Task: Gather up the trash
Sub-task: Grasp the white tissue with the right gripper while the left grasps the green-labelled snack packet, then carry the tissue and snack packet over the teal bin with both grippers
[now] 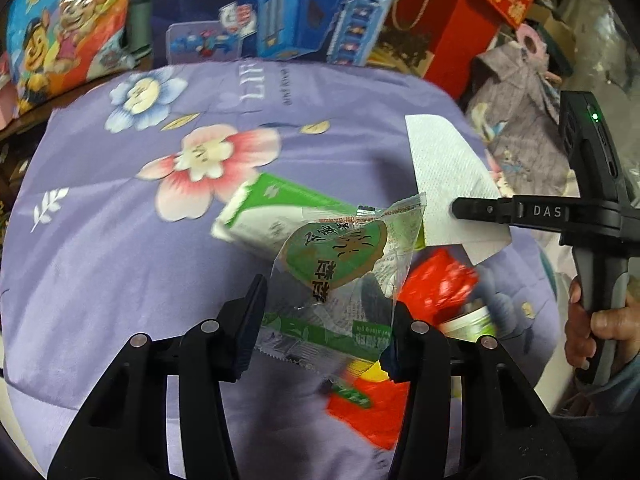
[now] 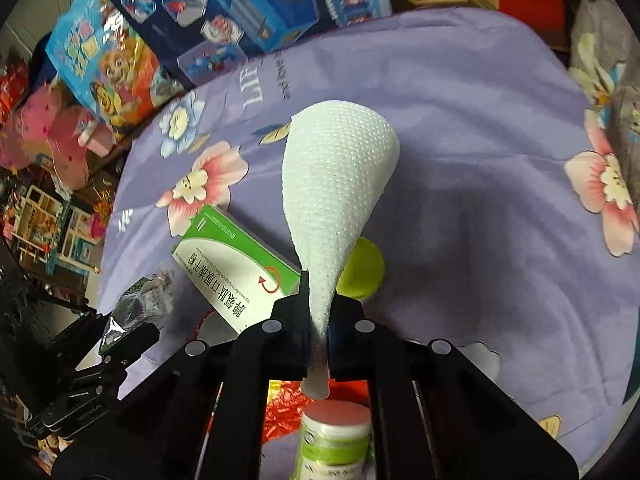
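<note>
Black plastic left gripper (image 1: 324, 320) and right gripper (image 2: 318, 308), silver round rivets, white "DAS" lettering, green indicator light (image 1: 595, 116), grey-blue sleeve (image 1: 624, 384).

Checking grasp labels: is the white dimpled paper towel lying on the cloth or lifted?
Lifted. The white dimpled paper towel is pinched in the right gripper, clear of the purple floral cloth.

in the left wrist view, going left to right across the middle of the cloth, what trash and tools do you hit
green and white carton → clear green-printed wrapper held in the left gripper → white paper towel → right gripper pinching it → hand on its handle
</note>
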`<state>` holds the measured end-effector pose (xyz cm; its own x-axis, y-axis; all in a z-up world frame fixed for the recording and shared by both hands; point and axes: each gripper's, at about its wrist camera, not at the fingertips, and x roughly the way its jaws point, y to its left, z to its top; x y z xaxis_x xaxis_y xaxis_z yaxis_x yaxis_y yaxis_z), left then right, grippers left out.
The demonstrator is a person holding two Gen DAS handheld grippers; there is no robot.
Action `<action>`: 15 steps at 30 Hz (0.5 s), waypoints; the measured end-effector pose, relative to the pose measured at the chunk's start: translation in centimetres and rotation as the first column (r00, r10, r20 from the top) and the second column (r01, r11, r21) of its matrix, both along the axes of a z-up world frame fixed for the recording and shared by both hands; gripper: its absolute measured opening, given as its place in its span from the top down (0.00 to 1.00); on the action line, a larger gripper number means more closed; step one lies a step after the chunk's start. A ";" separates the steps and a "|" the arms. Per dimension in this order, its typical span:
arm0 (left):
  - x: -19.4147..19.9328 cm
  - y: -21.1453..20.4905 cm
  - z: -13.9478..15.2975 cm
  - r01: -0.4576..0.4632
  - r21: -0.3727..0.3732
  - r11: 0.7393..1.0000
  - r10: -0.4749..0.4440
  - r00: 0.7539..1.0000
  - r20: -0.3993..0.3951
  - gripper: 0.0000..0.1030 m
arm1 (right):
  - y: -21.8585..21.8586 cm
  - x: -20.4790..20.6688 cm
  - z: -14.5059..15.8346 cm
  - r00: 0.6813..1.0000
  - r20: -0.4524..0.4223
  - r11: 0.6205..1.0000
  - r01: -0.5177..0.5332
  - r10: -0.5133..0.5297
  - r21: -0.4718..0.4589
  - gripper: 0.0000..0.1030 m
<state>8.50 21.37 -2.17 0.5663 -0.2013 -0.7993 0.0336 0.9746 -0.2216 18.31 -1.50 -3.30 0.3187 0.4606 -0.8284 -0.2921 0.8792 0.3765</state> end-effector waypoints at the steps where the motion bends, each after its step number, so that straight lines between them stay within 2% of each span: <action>1: 0.1 -0.4 0.1 0.006 -0.004 1.000 -0.006 1.000 0.000 0.52 | -0.5 0.0 0.2 1.000 0.003 1.000 0.009 -0.009 0.003 0.94; 7: 1.4 -5.5 1.1 0.089 -0.006 0.996 -0.088 0.996 0.017 0.52 | -5.9 -0.6 1.0 0.996 0.023 0.996 0.090 -0.091 0.012 0.94; 15: 3.1 -13.7 2.2 0.231 0.004 0.973 -0.231 0.972 0.041 0.52 | -15.2 -2.1 1.4 0.973 0.037 0.973 0.229 -0.230 0.029 0.94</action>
<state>11.60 7.64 0.01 0.5364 -0.3308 -0.7764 0.2664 0.9393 -0.2161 16.25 -16.66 -1.93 0.4506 0.3918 -0.8021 -0.0991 0.9150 0.3912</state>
